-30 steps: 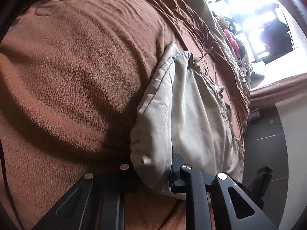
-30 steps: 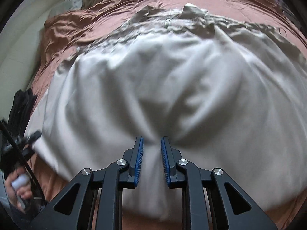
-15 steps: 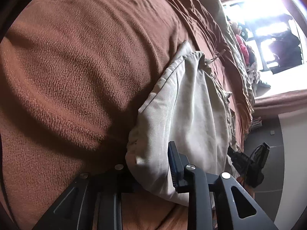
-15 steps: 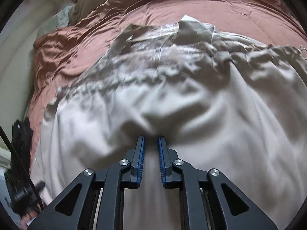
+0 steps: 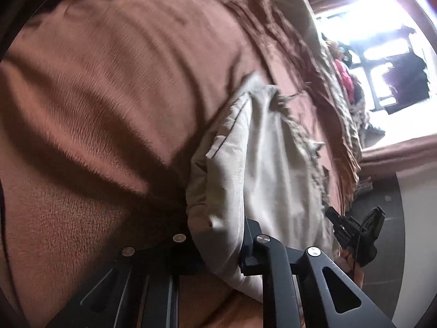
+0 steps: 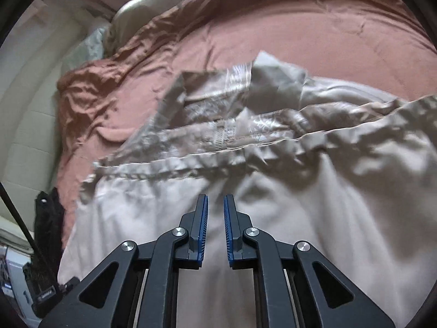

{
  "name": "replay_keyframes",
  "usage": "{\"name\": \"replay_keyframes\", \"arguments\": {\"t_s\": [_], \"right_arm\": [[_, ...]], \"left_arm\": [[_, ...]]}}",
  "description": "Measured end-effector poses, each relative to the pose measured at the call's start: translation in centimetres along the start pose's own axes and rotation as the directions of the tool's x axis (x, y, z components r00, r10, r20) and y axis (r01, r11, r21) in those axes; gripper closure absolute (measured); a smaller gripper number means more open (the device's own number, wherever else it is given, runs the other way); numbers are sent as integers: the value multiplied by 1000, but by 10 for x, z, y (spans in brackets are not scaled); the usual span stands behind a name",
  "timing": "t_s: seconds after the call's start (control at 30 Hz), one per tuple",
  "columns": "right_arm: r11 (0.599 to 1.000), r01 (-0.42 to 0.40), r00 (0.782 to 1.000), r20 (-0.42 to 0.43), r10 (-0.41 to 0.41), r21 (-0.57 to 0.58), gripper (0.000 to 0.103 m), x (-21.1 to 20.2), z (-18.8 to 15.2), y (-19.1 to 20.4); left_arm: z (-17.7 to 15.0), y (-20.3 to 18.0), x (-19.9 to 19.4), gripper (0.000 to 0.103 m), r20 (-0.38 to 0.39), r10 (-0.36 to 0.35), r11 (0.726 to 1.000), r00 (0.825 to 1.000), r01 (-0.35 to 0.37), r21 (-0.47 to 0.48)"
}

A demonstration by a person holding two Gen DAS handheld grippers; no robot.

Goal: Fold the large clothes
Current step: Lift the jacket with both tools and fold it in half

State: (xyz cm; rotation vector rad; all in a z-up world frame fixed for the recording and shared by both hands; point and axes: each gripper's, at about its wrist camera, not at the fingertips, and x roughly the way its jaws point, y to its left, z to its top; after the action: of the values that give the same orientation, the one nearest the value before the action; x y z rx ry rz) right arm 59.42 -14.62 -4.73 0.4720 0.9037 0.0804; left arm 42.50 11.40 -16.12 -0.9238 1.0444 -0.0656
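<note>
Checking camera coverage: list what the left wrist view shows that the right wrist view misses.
Left wrist only: bright window, dark floor, the right gripper seen from afar.
Right wrist only: the beige garment's gathered band, a pale pillow, cloth pinched by the right fingers.
Both: beige garment on the brown bedspread.

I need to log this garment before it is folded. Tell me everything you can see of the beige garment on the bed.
The beige garment is a large piece of smooth, slightly shiny woven cloth with a gathered, stitched band across it and a paler patterned lining showing at the turned-back top. It lies crumpled on the brown bedspread. The left claw is shut on one bunched edge; the right claw pinches a fold, having just been closing.
</note>
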Motion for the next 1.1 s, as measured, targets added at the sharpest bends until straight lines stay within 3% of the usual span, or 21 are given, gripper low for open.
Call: {"name": "replay_keyframes", "arguments": {"t_s": [0.1,0.57,0.93,1.1], "right_arm": [[1000,-12,1000,13,12,9,96,-29,-16,-1],[991,-132,991,-20,133,24,91,-82,-104,-3],[997,-53,992,-107,59,60,91,-64,-173,-13],[994,-65,991,-113,75,85,91,-68,-173,-23]], "left_arm": [[0,-18,-13,91,8,-87,996,996,86,19],[-8,-137,-44,92,10,-240,945,971,231,231],[-25,-214,-56,93,-29,-307,883,951,296,363],[-45,-259,-47,93,-72,-315,848,946,315,427]]}}
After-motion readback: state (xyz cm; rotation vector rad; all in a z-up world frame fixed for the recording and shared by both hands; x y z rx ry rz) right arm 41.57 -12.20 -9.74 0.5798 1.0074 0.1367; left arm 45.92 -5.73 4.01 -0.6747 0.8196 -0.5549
